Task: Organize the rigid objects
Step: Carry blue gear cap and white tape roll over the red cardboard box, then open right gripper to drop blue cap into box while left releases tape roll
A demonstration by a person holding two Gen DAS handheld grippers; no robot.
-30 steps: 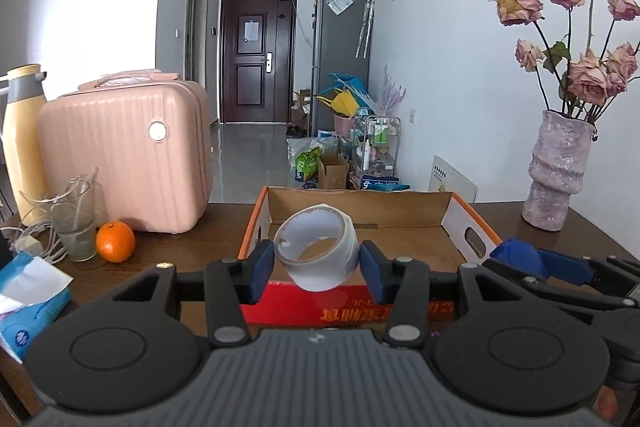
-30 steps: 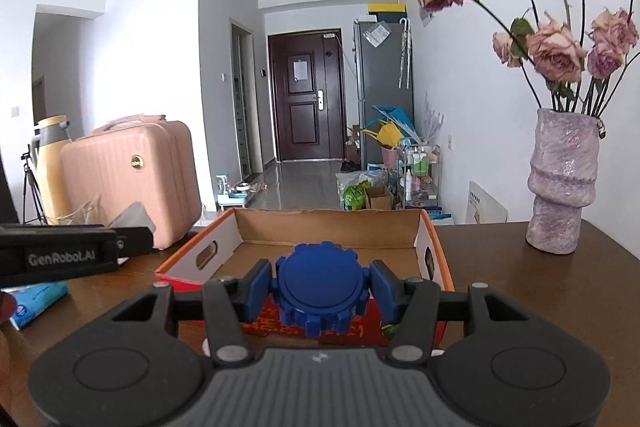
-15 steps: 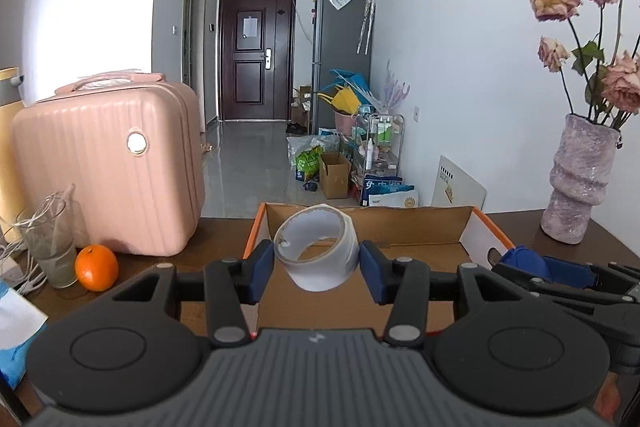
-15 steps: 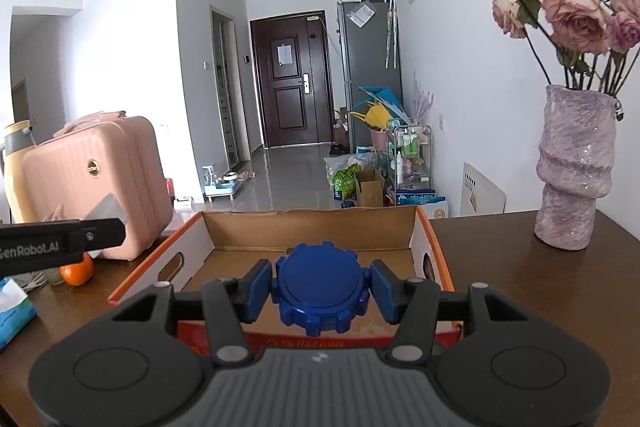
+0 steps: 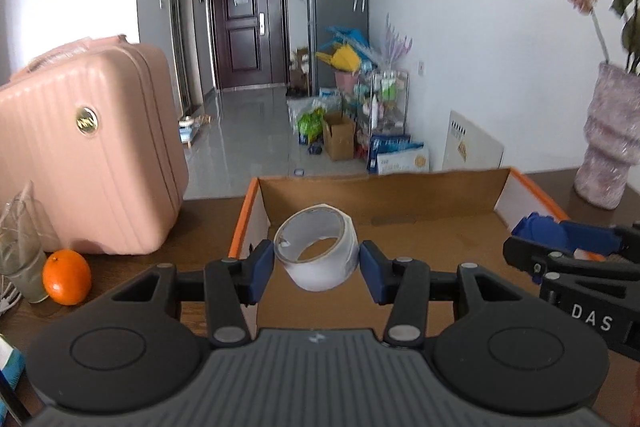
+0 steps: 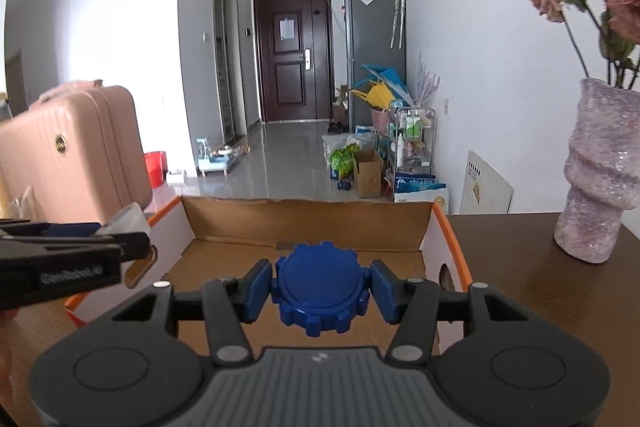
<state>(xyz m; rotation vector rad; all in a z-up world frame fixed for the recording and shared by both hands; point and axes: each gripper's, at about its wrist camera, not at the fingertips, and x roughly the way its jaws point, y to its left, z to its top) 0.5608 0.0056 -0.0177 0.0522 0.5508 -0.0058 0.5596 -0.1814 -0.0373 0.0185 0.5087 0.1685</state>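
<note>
My left gripper [image 5: 317, 265] is shut on a white roll of tape [image 5: 318, 252], held tilted over the left part of an open cardboard box [image 5: 384, 196] with orange edges. My right gripper [image 6: 321, 286] is shut on a blue gear-shaped disc [image 6: 322, 287], held over the same box [image 6: 308, 217] near its front. In the left wrist view the right gripper [image 5: 560, 239] with the blue disc [image 5: 538, 229] shows at the right. In the right wrist view the left gripper [image 6: 80, 247] reaches in from the left.
A pink suitcase [image 5: 80, 151], an orange [image 5: 67, 276] and a glass [image 5: 20, 255] stand left of the box on the dark wooden table [image 6: 540, 291]. A mauve vase of dried roses [image 6: 600, 171] stands at the right. A hallway lies beyond the table.
Both grippers moved forward and slightly down with their objects, from in front of the box to over its inside. The grips did not change.
</note>
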